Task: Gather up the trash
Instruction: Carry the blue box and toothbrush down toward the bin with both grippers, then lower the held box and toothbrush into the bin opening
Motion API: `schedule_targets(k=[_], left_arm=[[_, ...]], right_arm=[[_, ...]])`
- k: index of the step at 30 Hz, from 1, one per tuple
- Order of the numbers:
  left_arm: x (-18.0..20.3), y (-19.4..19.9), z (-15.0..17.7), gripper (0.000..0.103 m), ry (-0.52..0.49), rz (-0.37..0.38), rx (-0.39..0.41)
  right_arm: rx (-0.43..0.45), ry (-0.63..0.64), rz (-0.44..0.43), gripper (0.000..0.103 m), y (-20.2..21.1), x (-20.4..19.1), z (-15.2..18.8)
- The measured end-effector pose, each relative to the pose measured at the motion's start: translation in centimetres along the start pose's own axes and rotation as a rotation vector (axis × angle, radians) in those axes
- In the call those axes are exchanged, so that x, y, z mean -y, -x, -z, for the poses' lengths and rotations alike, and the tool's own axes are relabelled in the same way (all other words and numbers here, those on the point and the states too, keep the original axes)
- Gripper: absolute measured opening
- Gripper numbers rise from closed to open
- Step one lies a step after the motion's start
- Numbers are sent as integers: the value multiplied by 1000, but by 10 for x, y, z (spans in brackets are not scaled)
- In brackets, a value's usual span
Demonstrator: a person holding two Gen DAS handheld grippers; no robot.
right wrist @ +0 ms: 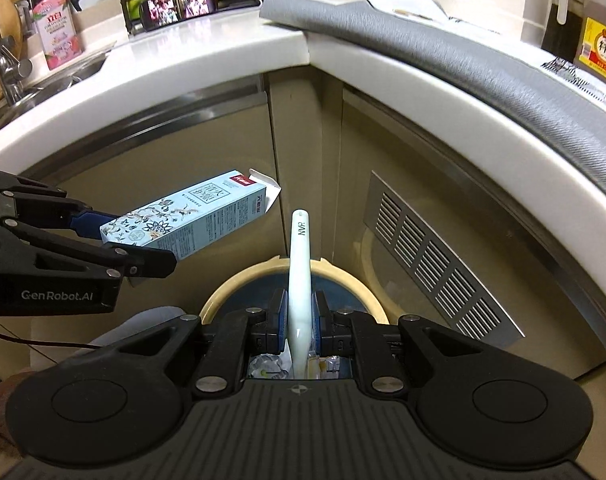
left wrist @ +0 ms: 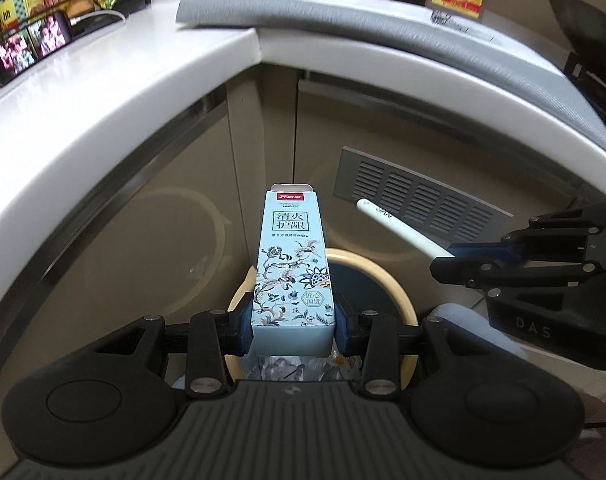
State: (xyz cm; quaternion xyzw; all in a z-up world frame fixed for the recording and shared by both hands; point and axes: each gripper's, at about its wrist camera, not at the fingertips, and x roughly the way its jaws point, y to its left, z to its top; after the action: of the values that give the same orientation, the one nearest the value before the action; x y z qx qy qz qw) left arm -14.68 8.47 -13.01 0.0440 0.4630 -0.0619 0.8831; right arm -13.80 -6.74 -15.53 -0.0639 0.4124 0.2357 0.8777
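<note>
Both grippers are hanging over the bin (right wrist: 367,292), which is sitting directly beneath and just ahead of them. The left gripper (left wrist: 293,326) is clamping a floral box (left wrist: 293,272), long axis pointing forward; the right gripper (right wrist: 299,320) is pinching a white tube (right wrist: 299,280) likewise, equally near.

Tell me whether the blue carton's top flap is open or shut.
Open: the blue carton has its end flap lifted away, seen clearly in the right wrist view.

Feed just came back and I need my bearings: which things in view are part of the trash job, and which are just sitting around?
Part of the job:
- light blue floral carton, clamped in the left tool
- white tube, clamped in the right tool
- trash bin below both, wrappers already inside

Just lying about:
- phone on the counter
- grey mat
- pink soap bottle
- yellow-labelled bottle
</note>
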Motion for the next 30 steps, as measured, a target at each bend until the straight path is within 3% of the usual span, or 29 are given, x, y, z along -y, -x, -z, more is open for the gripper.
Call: schedule_targets(k=[30], left_arm=[[-15,-77,2,43,83,93,-183]], right_arm=[[-127,-73,18,14,-93,17,5]])
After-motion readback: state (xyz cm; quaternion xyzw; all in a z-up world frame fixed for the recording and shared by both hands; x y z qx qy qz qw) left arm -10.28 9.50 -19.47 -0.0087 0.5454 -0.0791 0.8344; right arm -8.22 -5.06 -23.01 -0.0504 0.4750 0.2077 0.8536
